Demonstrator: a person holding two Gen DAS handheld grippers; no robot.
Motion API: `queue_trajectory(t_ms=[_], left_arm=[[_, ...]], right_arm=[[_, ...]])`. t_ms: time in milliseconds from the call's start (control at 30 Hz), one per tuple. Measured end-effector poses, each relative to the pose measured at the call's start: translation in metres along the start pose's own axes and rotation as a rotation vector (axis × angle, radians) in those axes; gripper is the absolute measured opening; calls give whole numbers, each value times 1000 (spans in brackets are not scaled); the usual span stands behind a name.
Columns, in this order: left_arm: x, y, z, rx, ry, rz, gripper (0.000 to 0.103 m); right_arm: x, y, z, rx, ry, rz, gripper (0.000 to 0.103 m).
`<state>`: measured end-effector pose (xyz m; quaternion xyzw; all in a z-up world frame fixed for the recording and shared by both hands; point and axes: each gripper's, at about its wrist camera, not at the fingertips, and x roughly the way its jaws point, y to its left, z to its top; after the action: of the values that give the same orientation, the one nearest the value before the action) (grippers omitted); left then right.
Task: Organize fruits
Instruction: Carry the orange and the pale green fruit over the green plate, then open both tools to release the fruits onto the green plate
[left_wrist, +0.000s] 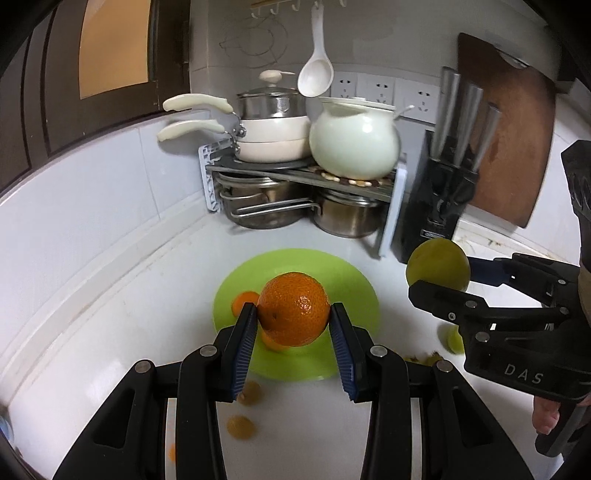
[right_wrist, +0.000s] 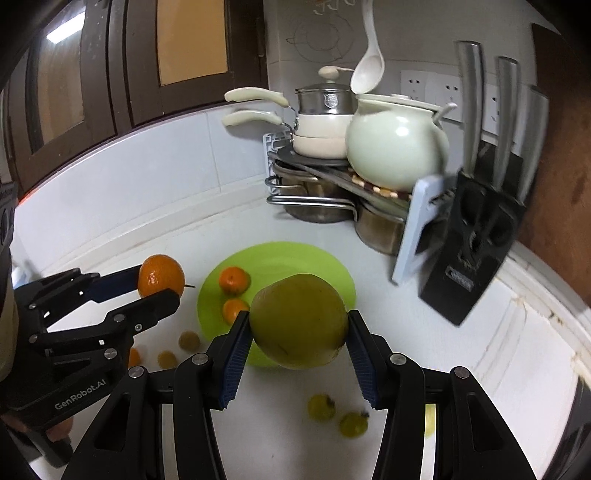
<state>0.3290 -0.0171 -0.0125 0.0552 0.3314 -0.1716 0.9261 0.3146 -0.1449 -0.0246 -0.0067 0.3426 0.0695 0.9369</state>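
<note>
Left gripper (left_wrist: 293, 319) clamps an orange (left_wrist: 293, 309) above the green plate (left_wrist: 351, 275); right gripper (right_wrist: 298, 328), beside it, grips a green fruit (right_wrist: 298, 321).

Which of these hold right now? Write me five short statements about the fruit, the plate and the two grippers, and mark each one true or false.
1. The left gripper is shut on an orange. True.
2. The right gripper is empty. False: it is shut on a yellow-green fruit.
3. Two small oranges lie on the green plate. True.
4. The green plate sits on the pot rack. False: it lies on the white counter, in front of the rack.
5. A white ladle hangs above the pots. True.
</note>
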Motion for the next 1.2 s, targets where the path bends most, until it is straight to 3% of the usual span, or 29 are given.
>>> queue_trajectory(t_ms=[600,967,1200], left_arm=[[91,47,47,-21,115,-34,40],[160,58,39,-51,278,-43,40],[175,58,39,-42,314,-43,40]], right_arm=[[98,-11,50,1,146,29,52],[152,-12,43,-7,268,43,52],[165,-7,40,-34,302,37,52]])
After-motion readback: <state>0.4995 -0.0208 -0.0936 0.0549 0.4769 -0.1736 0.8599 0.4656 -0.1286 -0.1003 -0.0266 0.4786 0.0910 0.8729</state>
